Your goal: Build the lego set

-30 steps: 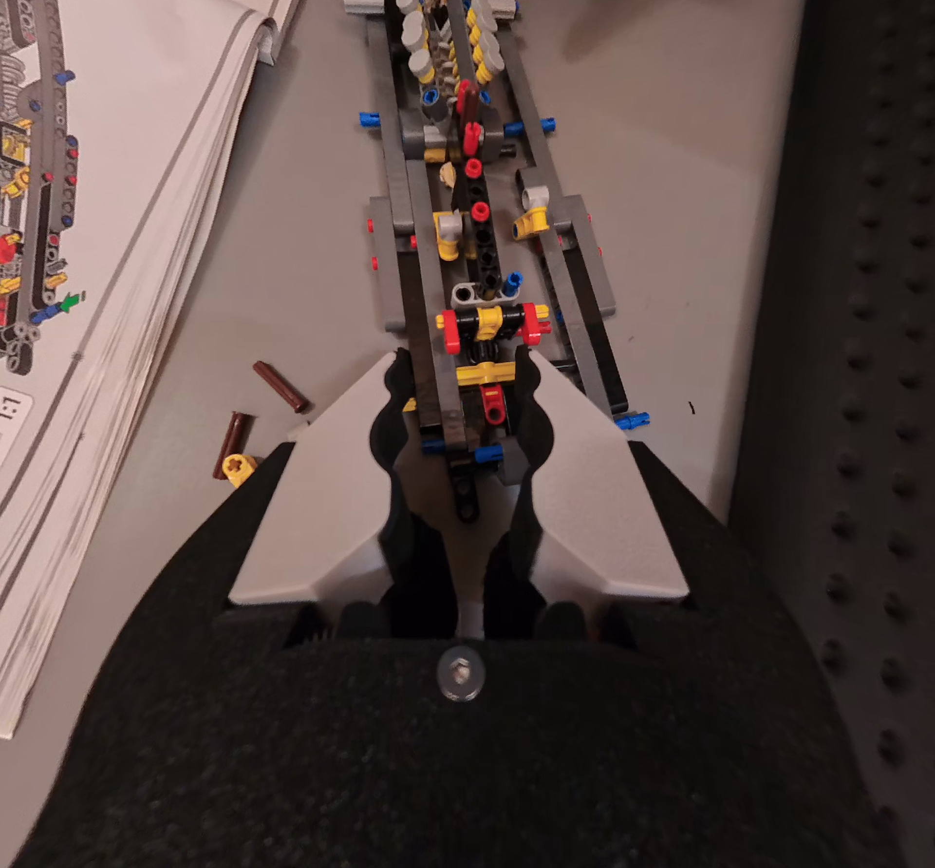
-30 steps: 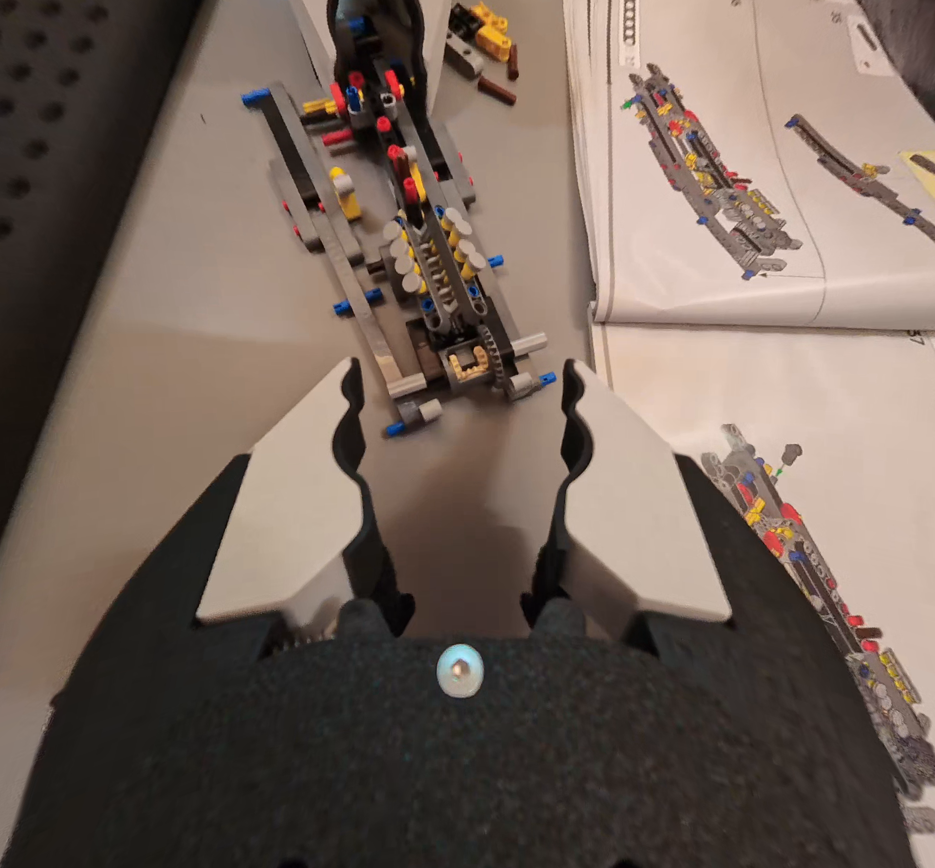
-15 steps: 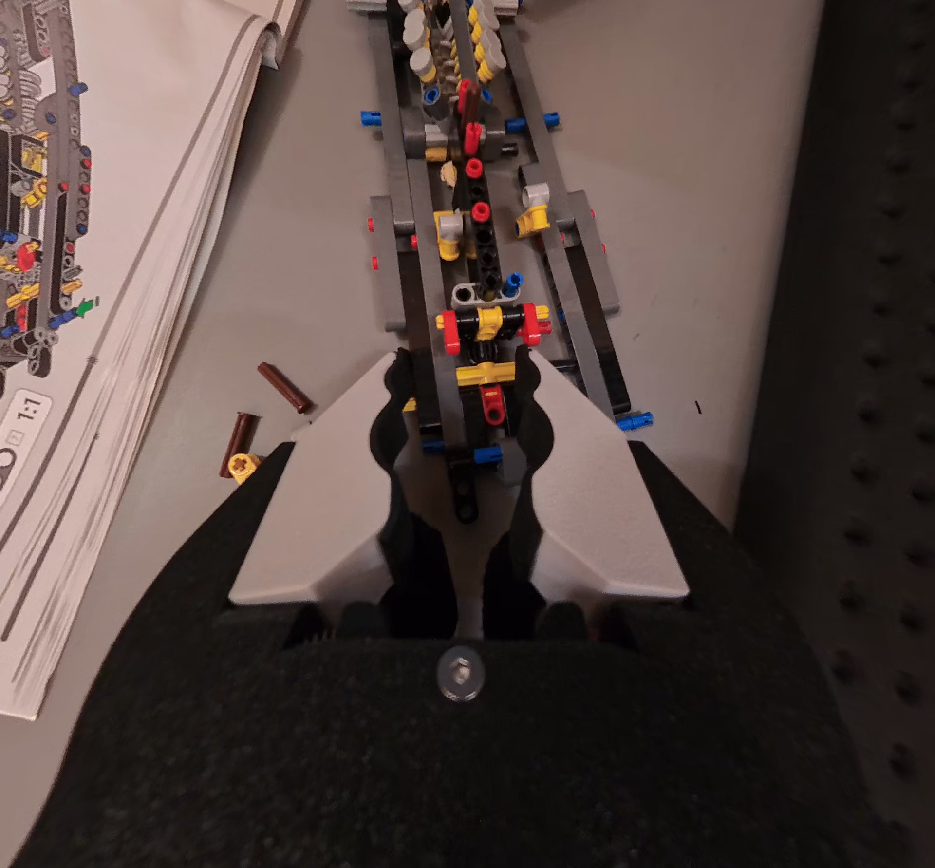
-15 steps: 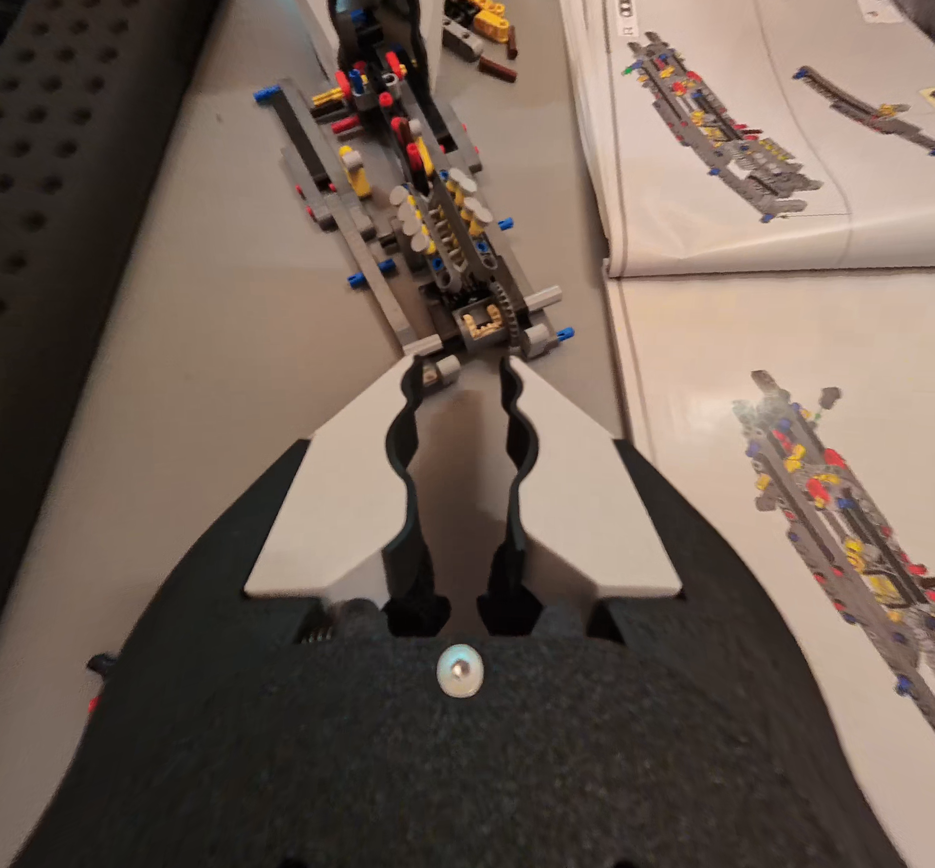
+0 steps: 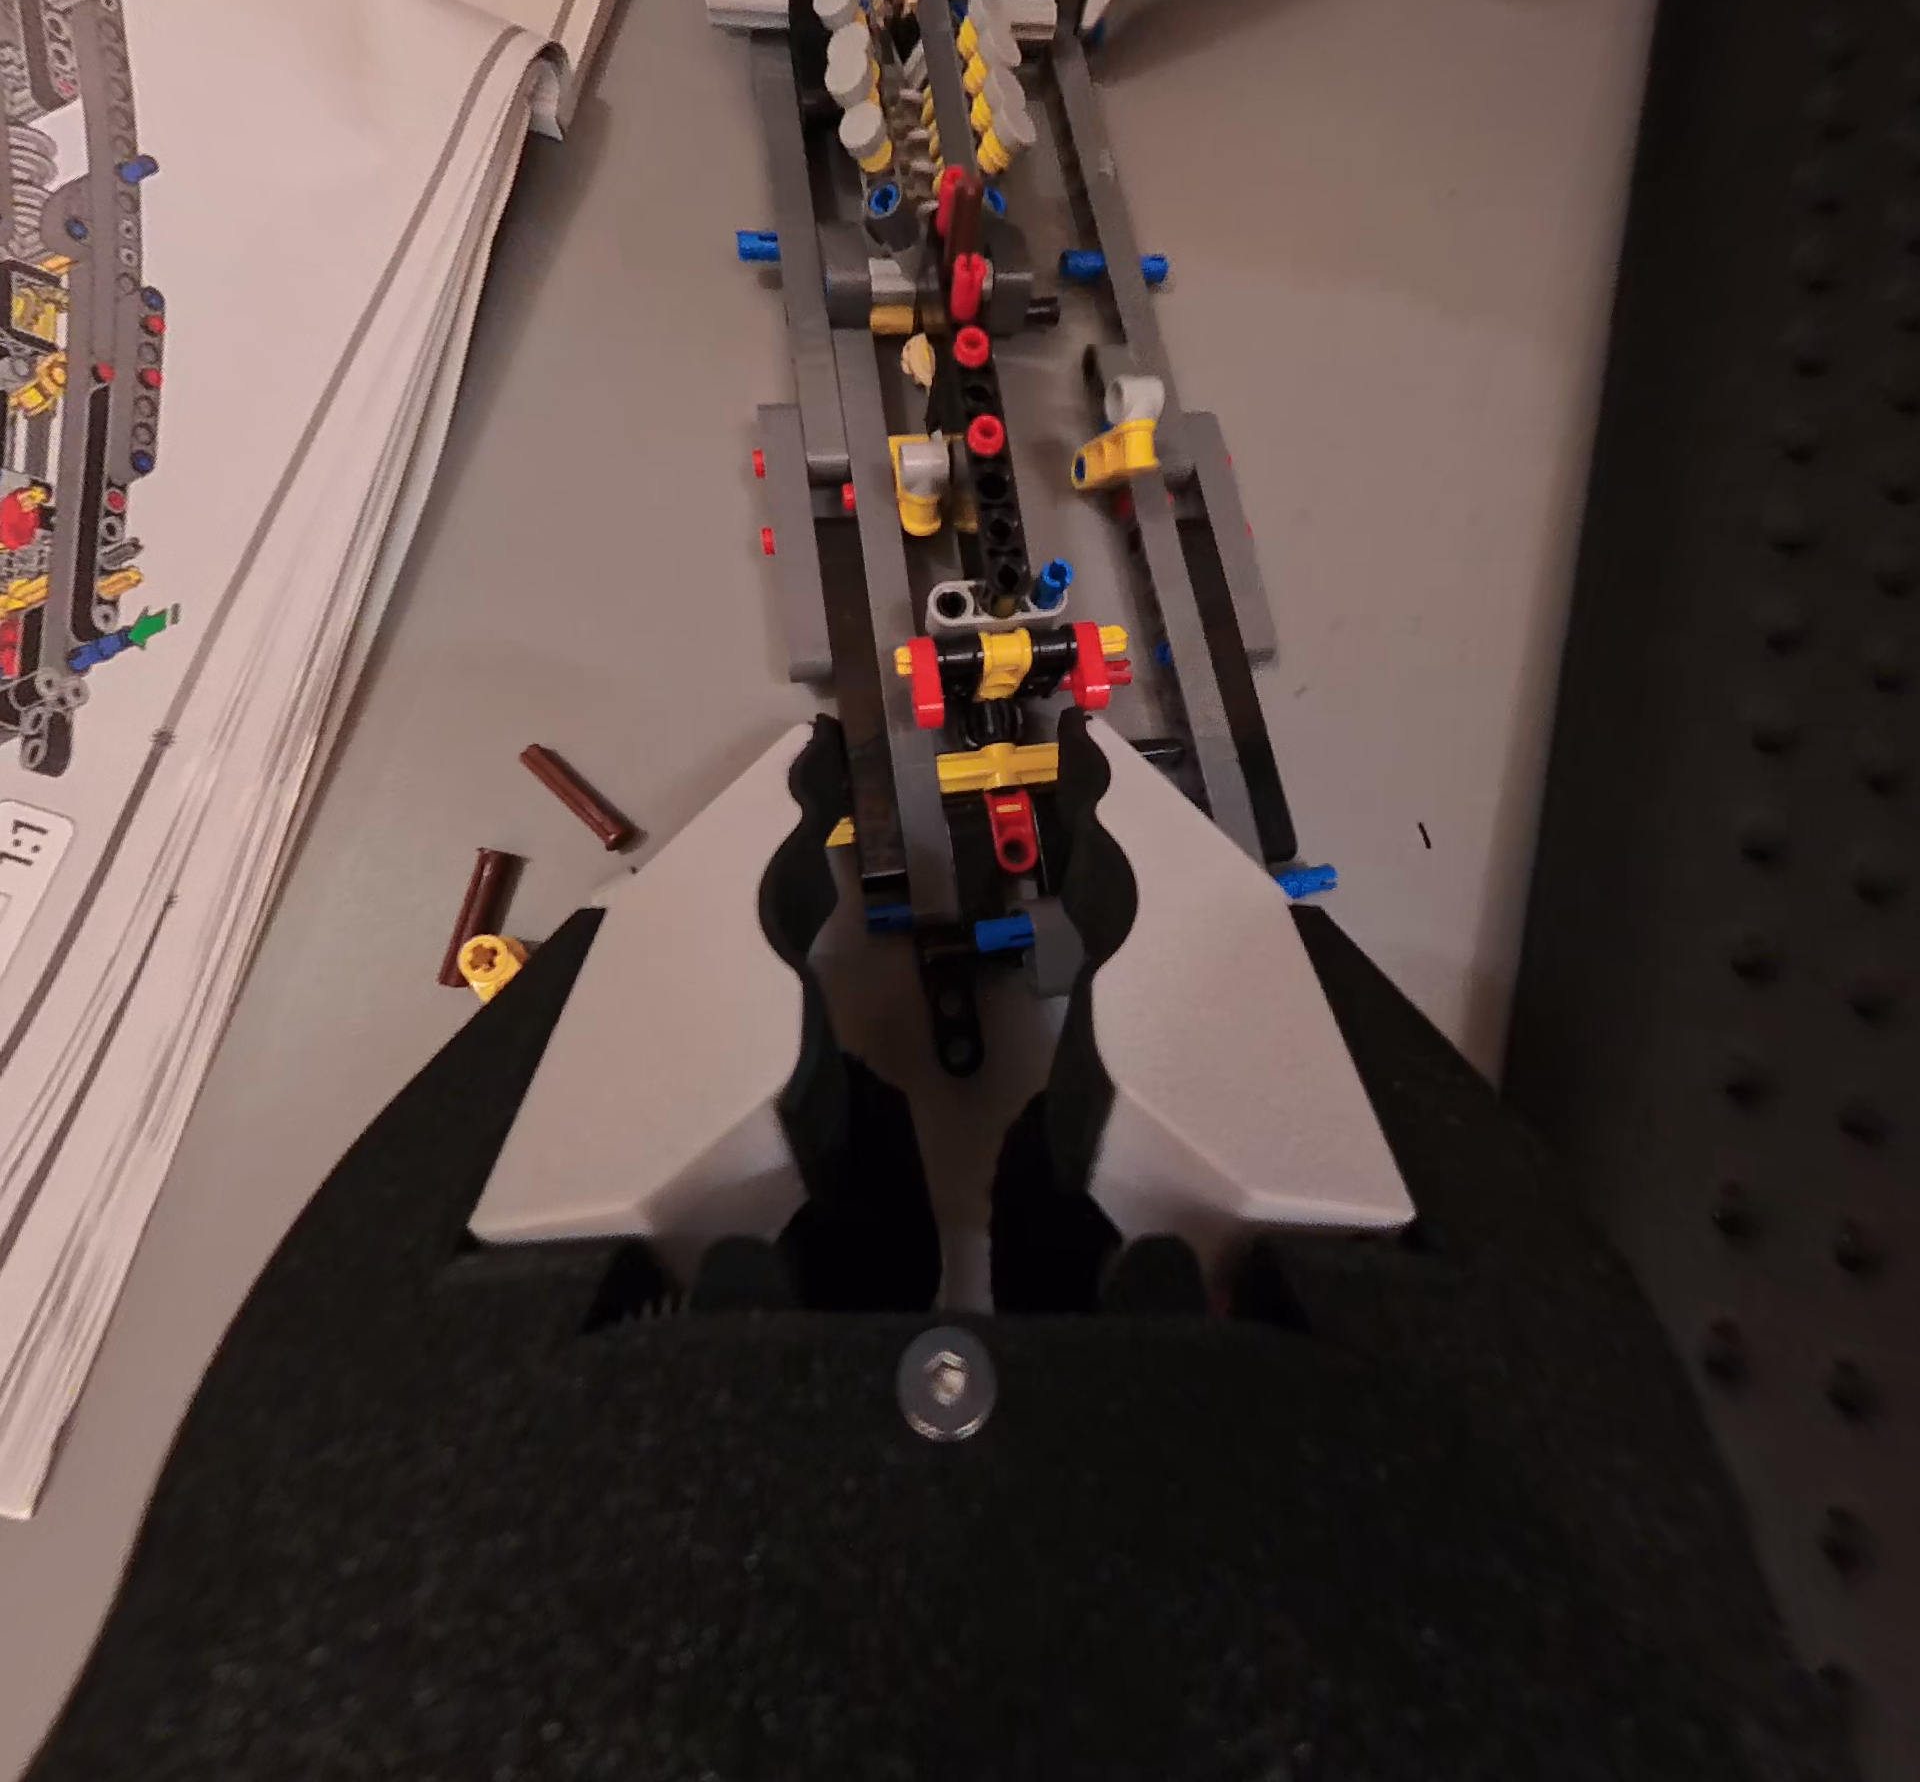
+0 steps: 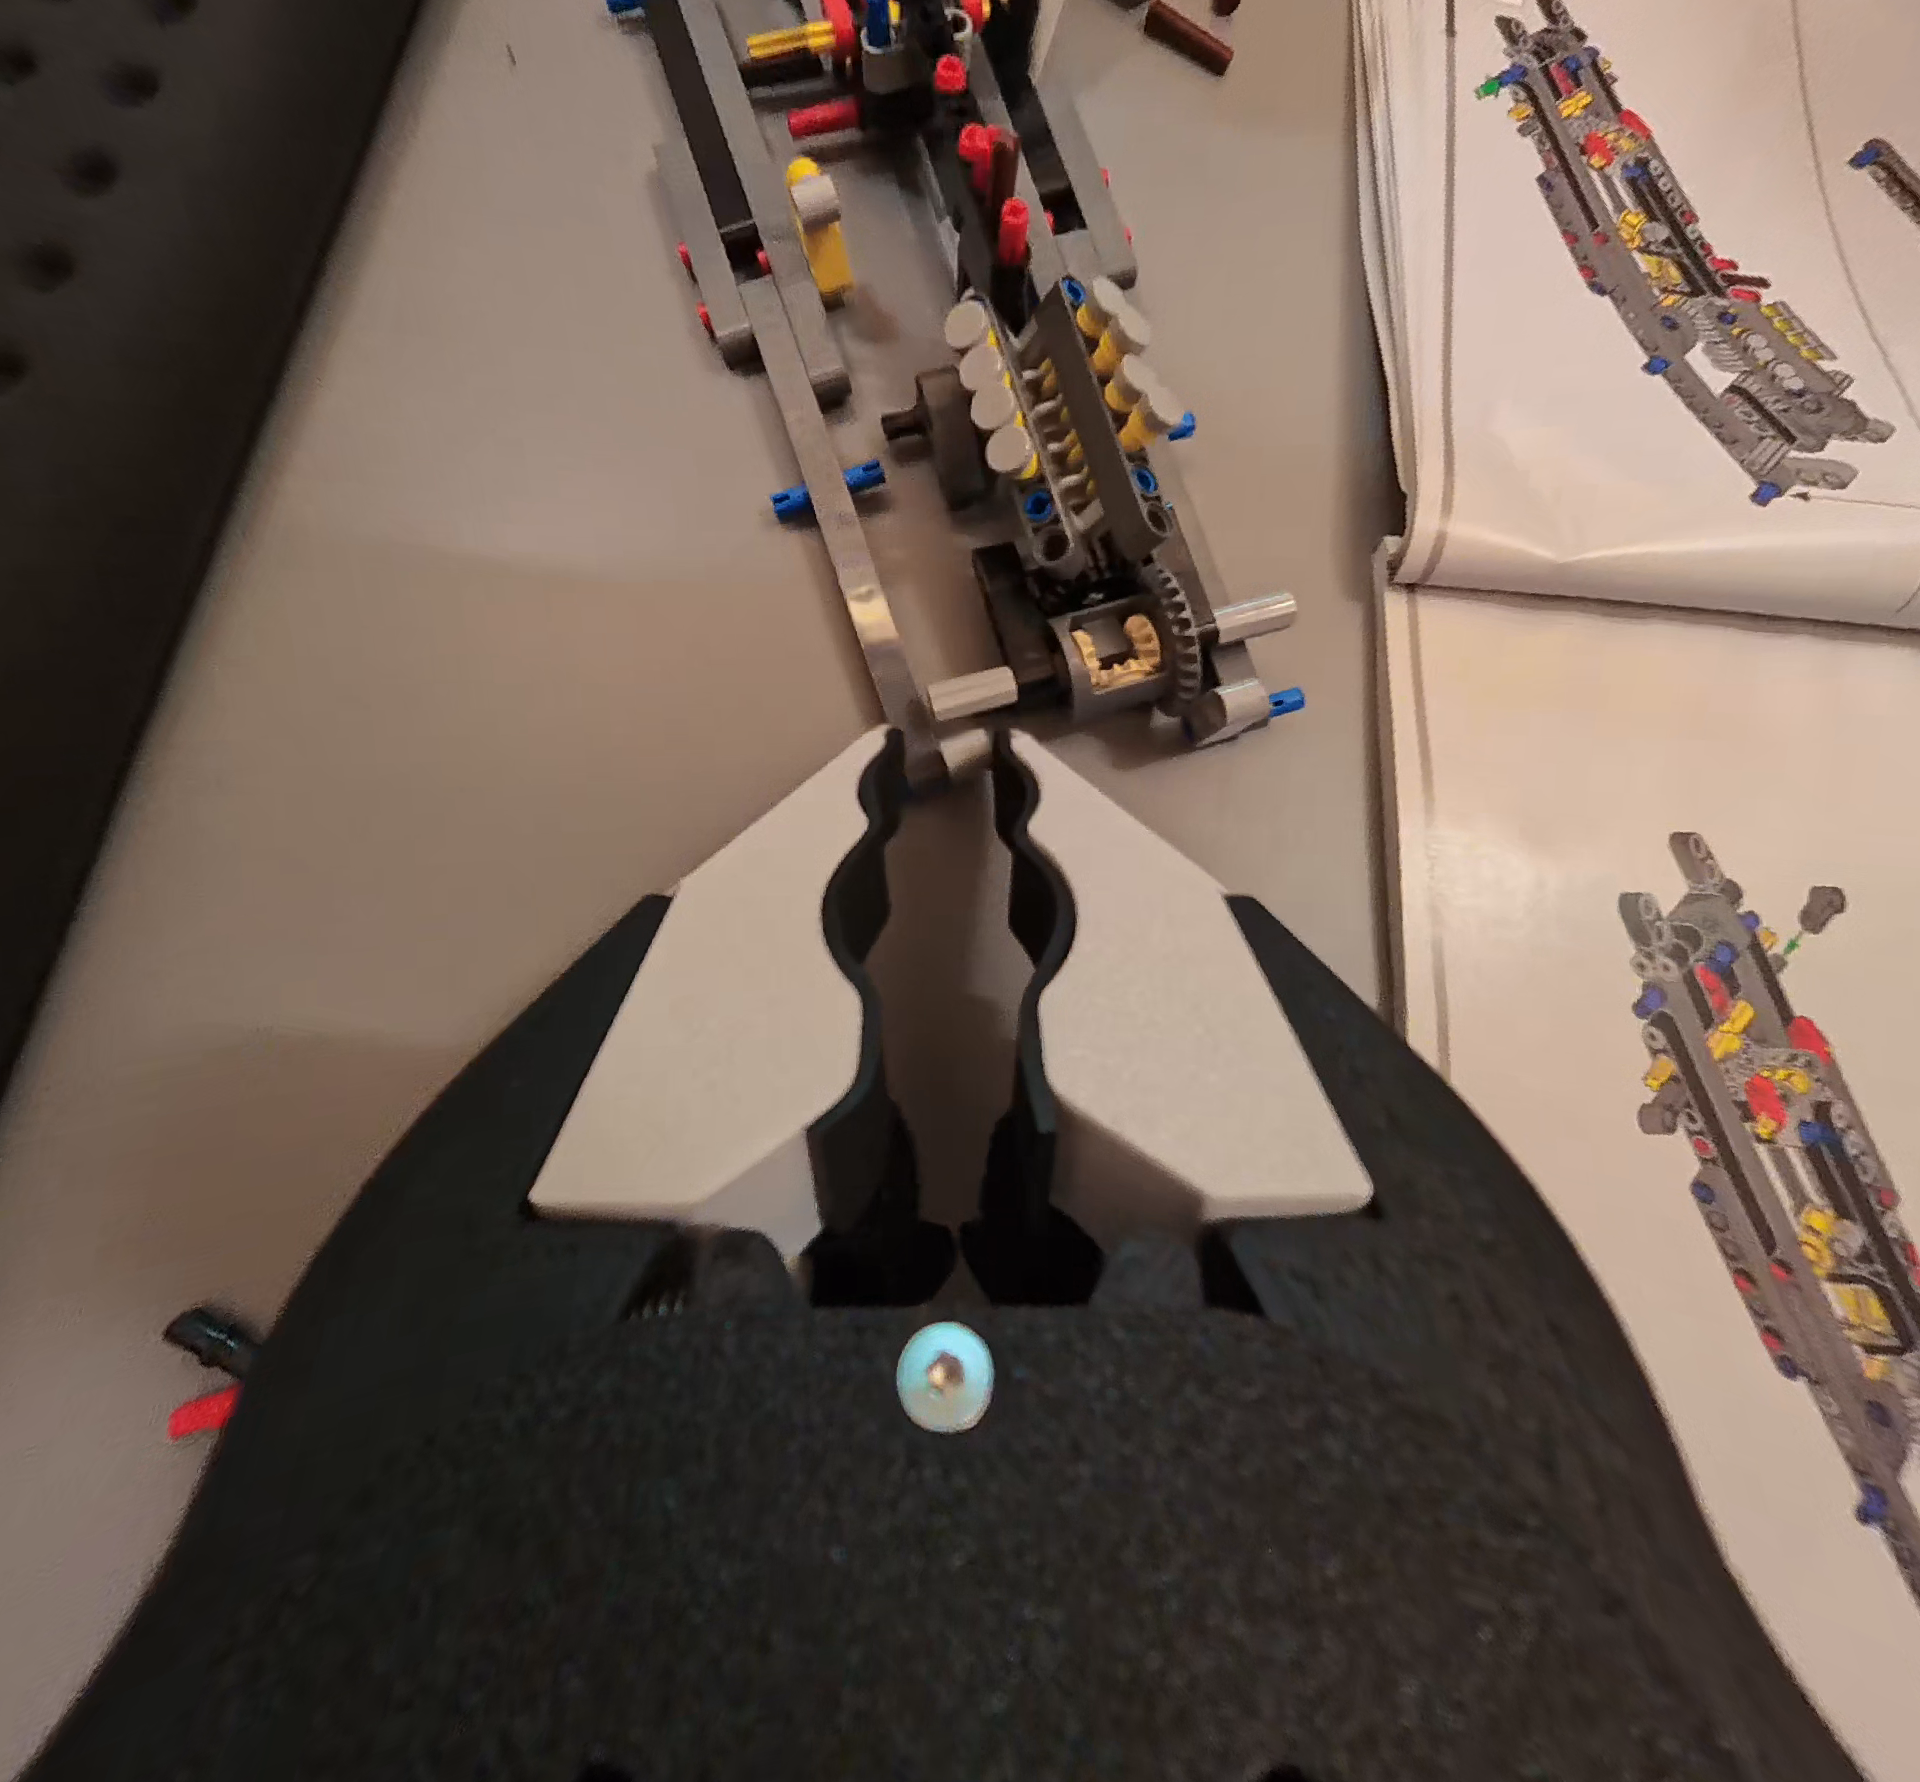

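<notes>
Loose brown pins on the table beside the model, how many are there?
2. One brown pin lies alone by the left gripper; the second lies nearer the booklet, touching a yellow piece. More may hide under the gripper.

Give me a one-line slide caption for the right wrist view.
Right tongs pinch the grey end connector of the long grey brick chassis beside the open instruction booklet.

Hand-held gripper [image 5: 948, 745] around chassis [image 5: 940, 506]
</notes>
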Available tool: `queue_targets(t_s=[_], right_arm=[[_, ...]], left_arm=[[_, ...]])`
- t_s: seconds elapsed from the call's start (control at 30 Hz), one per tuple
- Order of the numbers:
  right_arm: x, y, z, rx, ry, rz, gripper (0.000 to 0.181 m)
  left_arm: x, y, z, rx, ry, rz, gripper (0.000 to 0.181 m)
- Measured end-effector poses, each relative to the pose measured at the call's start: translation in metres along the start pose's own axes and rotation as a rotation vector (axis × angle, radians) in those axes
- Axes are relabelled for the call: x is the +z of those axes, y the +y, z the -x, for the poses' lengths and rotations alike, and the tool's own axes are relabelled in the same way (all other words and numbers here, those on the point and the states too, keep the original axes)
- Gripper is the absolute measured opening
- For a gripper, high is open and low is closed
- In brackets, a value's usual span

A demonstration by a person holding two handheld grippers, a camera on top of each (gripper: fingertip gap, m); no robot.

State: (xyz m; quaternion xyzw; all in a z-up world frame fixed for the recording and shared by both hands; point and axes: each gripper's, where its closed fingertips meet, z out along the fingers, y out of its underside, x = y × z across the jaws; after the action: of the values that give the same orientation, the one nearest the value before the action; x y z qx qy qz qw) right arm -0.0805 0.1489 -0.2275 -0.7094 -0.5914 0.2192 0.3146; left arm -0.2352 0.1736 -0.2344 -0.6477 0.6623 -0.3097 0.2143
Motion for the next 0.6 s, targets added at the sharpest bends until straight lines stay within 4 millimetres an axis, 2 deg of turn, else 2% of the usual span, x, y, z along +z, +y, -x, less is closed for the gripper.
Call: queue_targets(t_s=[0.07,0.6], right_arm=[[-0.0025,0.0014,-0.0007,-0.004,0.009,0.016,0.008],[-0.0038,0.0047,-0.0052,0.101,0.005,0.038,0.008]], left_arm=[[0.0001,0.0001,-0.0001,-0.002,0.004,-0.003,0.040],[-0.0003,-0.0006,0.0010,-0.024,-0.004,-0.003,0.040]])
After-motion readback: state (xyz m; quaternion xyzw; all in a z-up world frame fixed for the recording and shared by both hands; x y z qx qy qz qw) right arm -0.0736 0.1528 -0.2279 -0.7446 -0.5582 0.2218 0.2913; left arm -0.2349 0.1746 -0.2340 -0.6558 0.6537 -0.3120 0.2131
